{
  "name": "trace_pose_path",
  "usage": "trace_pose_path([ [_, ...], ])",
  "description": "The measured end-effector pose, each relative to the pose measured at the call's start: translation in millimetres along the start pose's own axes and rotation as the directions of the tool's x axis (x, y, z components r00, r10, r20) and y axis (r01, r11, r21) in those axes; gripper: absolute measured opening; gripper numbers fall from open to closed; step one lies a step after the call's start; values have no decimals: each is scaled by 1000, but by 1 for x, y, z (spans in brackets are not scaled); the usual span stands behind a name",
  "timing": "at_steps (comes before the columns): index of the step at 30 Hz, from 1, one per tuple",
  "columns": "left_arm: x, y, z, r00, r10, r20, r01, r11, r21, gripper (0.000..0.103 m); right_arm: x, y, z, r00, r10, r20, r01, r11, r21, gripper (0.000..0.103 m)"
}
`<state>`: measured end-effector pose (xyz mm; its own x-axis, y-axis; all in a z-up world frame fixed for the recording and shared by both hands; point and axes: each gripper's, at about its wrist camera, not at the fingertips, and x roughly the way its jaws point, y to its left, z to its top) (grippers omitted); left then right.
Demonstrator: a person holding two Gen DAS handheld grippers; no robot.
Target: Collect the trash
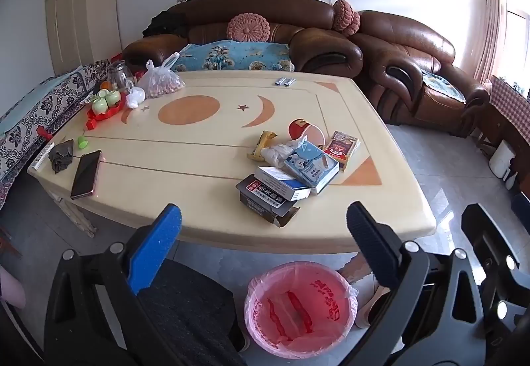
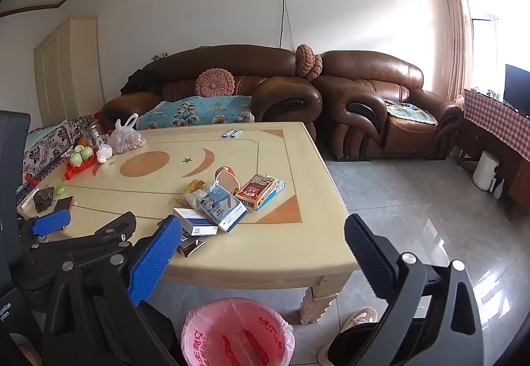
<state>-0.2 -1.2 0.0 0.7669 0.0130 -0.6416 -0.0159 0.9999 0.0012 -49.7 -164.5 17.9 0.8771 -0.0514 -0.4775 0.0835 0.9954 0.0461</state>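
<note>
Tongs (image 1: 265,233) agape over bin (image 1: 299,306)

White walls (image 2: 198,1) rise behind a brown leather sofa (image 2: 212,91) and armchair (image 2: 381,101) at the far side. A cream table (image 2: 265,253) stands on grey floor tiles (image 2: 414,217). Daylight pours through a curtained window (image 2: 487,34) at right; a pale wardrobe (image 2: 63,71) stands left.

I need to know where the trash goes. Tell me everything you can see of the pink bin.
The pink bin is round and open-topped, lined with a thin translucent pink bag printed with red characters, its edge folded over the rim. It stands upright on the grey tiled floor, just in front of the table's near edge. It looks empty.
</note>
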Motion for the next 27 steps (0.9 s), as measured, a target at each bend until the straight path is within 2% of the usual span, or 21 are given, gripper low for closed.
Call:
trace_pose_path([
  [7, 5, -1, 2, 1000, -6, -10, 6, 1000, -16, 98, 0, 0, 0, 1000, 3, 1, -3, 1000, 1, 96],
  [14, -7, 12, 11, 1000, 3, 6, -3, 1000, -3, 98, 1, -1, 1, 1000, -1, 1, 1, 1000, -5, 96],
  [27, -5, 6, 6, 1000, 11, 1, -11, 1000, 9, 98, 1, -4, 0, 1000, -9, 5, 10, 1000, -14, 96],
])
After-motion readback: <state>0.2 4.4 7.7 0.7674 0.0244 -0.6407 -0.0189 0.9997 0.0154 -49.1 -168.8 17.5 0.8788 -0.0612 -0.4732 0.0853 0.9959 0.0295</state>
